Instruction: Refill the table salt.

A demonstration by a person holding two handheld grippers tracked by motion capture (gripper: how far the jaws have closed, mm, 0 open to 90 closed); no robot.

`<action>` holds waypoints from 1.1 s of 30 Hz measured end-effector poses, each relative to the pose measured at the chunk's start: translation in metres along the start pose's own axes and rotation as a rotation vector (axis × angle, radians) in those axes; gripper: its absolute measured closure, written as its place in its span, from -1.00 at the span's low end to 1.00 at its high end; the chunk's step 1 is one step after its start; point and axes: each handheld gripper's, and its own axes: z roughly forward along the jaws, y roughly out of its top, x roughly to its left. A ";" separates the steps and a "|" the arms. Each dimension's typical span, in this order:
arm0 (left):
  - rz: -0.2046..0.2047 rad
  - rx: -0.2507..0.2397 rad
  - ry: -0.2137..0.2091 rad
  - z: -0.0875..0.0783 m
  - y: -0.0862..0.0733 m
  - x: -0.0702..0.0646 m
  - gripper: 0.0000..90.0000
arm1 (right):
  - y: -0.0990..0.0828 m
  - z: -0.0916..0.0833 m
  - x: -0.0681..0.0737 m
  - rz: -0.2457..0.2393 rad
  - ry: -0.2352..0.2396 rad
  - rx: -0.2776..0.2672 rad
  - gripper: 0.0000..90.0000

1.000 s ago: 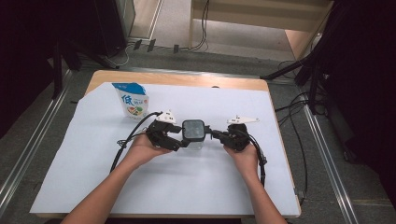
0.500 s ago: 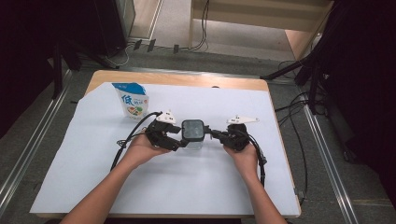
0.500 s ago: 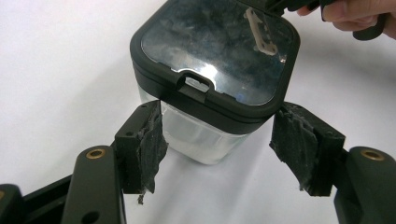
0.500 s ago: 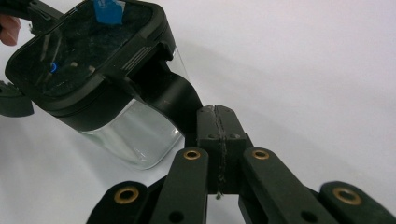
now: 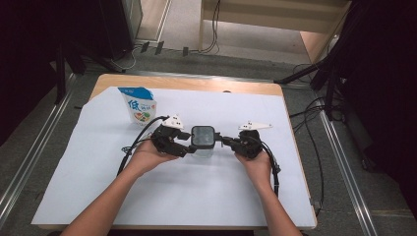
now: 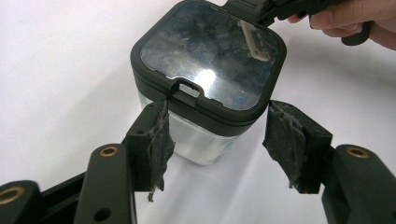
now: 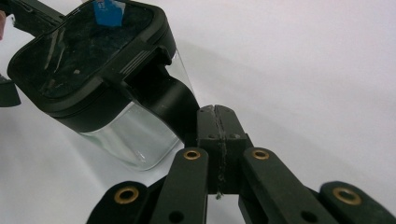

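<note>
A clear square container with a black lid [image 5: 202, 140] stands on the white sheet mid-table. My left gripper [image 5: 189, 142] comes at it from the left. In the left gripper view its jaws [image 6: 217, 135] straddle the container [image 6: 210, 60] and have just been closing. One pad [image 6: 161, 140] touches the clear wall under the lid, while the other pad [image 6: 285, 140] stands apart from it. My right gripper [image 5: 223, 141] meets the container from the right. Its jaws [image 7: 217, 116] are shut, with the tips against the lid's black flap [image 7: 168, 98].
A blue and white packet [image 5: 138, 105] stands upright at the back left of the sheet [image 5: 98, 162]. Cables trail from both grippers toward the person. Beyond the wooden table edge [image 5: 196, 83] are floor rails, cables and dark stands.
Both hands and the container stay where they were; no shift is visible in the high view.
</note>
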 end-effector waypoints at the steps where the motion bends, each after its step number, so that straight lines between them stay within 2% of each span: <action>1: -0.003 -0.002 -0.003 -0.001 0.000 0.000 -0.05 | 0.000 0.000 0.000 -0.001 0.001 0.000 1.00; 4: -0.013 -0.031 -0.029 -0.004 0.003 0.001 0.08 | 0.000 0.000 0.000 -0.002 0.002 -0.002 1.00; 7: 0.006 -0.010 -0.018 -0.003 0.005 -0.001 0.04 | 0.000 0.000 0.000 0.001 0.002 -0.001 1.00; 10: -0.002 -0.012 -0.035 -0.003 0.004 0.003 0.00 | 0.000 0.000 0.000 -0.004 0.004 -0.003 1.00; 11: -0.006 -0.011 -0.039 -0.004 0.003 0.004 -0.04 | 0.000 0.000 0.000 -0.005 0.006 -0.002 1.00; 12: -0.011 -0.015 -0.035 -0.004 0.003 0.004 -0.25 | 0.000 0.000 0.001 -0.009 0.011 0.003 1.00; 13: -0.013 -0.002 -0.020 -0.003 0.002 0.007 -0.36 | 0.000 0.001 0.002 -0.008 0.005 0.002 1.00; 14: -0.013 -0.002 -0.020 -0.003 0.002 0.007 -0.39 | 0.000 0.001 0.002 -0.008 0.005 0.002 1.00; 16: -0.024 0.011 -0.051 0.000 0.001 0.011 -0.43 | 0.000 0.000 0.001 -0.008 0.007 0.002 1.00; 17: -0.024 0.016 -0.052 0.001 0.000 0.013 -0.47 | 0.000 0.001 0.001 -0.009 0.007 0.002 1.00; 23: 0.048 0.040 -0.128 0.013 0.004 0.025 -0.62 | 0.001 0.001 0.001 -0.011 0.006 0.005 1.00; 26: 0.091 0.030 -0.163 0.016 0.007 0.033 -0.62 | 0.000 0.001 0.001 -0.010 0.008 0.003 1.00; 27: 0.096 0.007 -0.174 0.017 0.006 0.035 -0.61 | 0.000 0.001 0.000 -0.011 0.009 0.003 1.00; 30: 0.085 -0.032 -0.225 0.018 0.002 0.044 -0.58 | 0.000 0.001 0.000 -0.010 0.010 0.002 1.00; 33: 0.097 -0.033 -0.253 0.020 -0.001 0.048 -0.58 | 0.000 0.001 0.000 -0.006 0.011 0.005 1.00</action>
